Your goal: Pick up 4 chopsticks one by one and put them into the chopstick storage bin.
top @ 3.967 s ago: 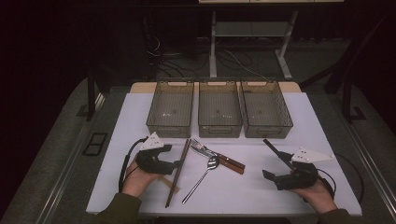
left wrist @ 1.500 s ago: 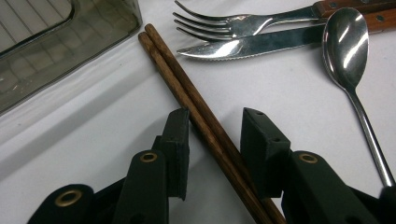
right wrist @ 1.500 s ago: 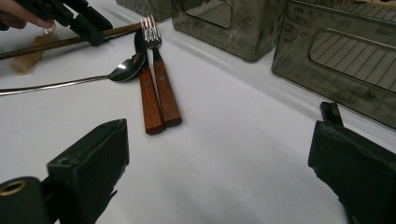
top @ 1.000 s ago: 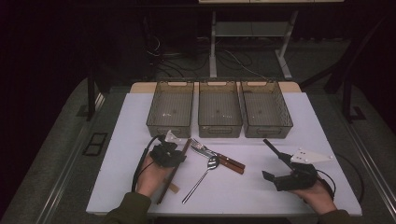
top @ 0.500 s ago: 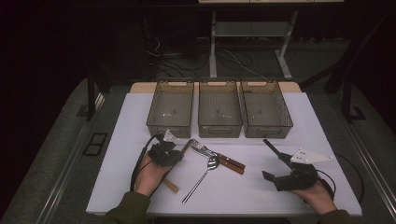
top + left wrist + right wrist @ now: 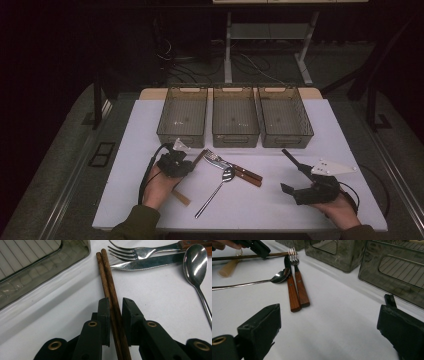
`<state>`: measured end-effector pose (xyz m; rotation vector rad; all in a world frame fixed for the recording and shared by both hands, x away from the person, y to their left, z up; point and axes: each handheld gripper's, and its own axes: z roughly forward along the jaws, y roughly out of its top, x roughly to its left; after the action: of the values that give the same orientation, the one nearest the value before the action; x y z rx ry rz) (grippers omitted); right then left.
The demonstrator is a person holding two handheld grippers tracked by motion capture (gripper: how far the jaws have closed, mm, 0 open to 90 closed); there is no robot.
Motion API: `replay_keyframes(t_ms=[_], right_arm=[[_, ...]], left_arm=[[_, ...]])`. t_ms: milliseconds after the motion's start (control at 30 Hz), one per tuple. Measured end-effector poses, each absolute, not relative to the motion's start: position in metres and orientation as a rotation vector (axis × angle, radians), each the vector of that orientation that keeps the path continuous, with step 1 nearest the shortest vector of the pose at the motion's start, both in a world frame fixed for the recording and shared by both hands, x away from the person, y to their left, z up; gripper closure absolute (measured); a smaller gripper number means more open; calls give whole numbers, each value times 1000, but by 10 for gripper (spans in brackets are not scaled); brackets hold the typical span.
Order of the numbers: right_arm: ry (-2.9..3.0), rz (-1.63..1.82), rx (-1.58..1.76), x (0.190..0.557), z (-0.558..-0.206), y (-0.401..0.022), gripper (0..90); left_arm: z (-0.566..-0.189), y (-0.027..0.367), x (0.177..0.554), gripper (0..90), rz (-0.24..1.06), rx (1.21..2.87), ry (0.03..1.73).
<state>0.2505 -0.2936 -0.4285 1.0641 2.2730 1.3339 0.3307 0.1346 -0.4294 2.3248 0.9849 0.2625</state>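
Observation:
A pair of dark brown chopsticks (image 6: 110, 285) lies on the white table (image 6: 150, 120), their tips near a fork. My left gripper (image 6: 115, 301) is shut on them about midway; its jaws have just been closing, with both sticks between the pads. In the high view my left gripper (image 6: 189, 164) sits just in front of the left bin. My right gripper (image 6: 284, 169) rests open at the right front, nothing between its fingers. In the right gripper view its wide-apart jaws frame bare table, and my right gripper (image 6: 330, 306) points toward the cutlery.
A fork (image 6: 140, 252), a serrated knife (image 6: 150, 262) and a spoon (image 6: 195, 260) lie right of the chopsticks, the fork and knife with wooden handles (image 6: 295, 293). Three smoky plastic bins (image 6: 235, 117) stand in a row at the back of the table.
My left gripper moved forward and right onto the chopsticks and closed around them. The right gripper stayed put.

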Motion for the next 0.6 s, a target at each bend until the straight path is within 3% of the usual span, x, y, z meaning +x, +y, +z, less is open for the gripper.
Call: replay_keyframes(t_ms=[200, 367, 600], right_arm=[[2273, 1333, 1067, 250, -428, -294, 55], [2271, 1334, 1065, 250, -428, -293, 54], [2269, 1333, 1057, 250, -428, -293, 54]], left_arm=[[-430, 135, 330, 754, 263, 2315, 980], [-427, 138, 328, 682, 261, 2283, 978], [-421, 154, 324, 744, 237, 2209, 994]])
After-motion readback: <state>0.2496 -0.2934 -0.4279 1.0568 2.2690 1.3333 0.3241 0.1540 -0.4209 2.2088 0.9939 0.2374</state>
